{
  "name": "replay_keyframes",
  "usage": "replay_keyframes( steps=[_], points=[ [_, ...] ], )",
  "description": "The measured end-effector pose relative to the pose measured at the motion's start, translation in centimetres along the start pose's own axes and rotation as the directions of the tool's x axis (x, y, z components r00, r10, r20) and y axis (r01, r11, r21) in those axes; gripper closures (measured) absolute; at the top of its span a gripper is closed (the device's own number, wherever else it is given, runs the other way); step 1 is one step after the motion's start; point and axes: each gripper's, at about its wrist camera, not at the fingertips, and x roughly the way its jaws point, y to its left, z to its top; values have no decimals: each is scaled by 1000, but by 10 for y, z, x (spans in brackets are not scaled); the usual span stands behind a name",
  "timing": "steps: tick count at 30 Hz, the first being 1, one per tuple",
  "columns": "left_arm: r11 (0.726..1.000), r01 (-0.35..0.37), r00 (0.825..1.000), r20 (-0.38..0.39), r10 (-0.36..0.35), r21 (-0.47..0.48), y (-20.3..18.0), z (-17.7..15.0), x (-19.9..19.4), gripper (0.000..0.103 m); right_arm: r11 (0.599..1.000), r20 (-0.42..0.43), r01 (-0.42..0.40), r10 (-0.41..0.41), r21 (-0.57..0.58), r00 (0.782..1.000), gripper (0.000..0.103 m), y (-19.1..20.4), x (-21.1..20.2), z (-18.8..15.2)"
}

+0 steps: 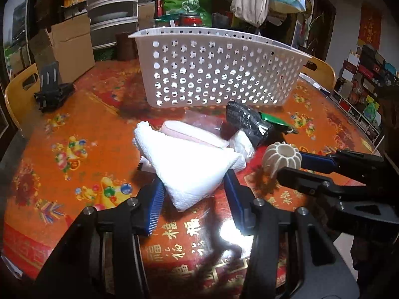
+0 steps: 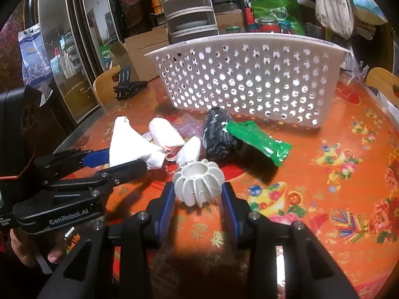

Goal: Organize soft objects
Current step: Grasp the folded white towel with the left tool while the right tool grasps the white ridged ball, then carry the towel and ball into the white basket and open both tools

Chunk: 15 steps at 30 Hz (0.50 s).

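Now the left gripper point(image 1: 194, 194) straddles a soft, light towel point(image 1: 189, 164) unclosed, while the right gripper point(image 2: 198, 199) brackets a ribbed ball point(image 2: 198, 183), best pinched across its ribs.

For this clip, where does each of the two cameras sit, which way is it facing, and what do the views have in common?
Left wrist: on the left gripper, facing the white basket; its fingers flank the folded white cloth; right gripper enters from the right.
Right wrist: on the right gripper, facing the basket; its fingers flank the white ribbed ball; left gripper and a hand show at left.
Shared: basket, cloth, ball, black roll, green packet, table.
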Motion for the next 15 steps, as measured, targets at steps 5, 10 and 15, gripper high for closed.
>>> replay_keyframes(
  steps=[5, 10, 15],
  points=[
    [1000, 2, 1000, 16, -2, 2, -2, 2, -10, 59, 1000, 27, 10, -10, -9, 1000, 66, -2, -12, -1],
    [1000, 8, 999, 33, -8, 11, -8, 6, -19, 59, 1000, 63, 27, -27, -2, 998, 66, -9, -28, 1],
    [1000, 16, 999, 47, -17, 19, -14, 13, -26, 59, 999, 89, 50, -50, 2, 995, 66, -17, -42, 4]
  ],
)
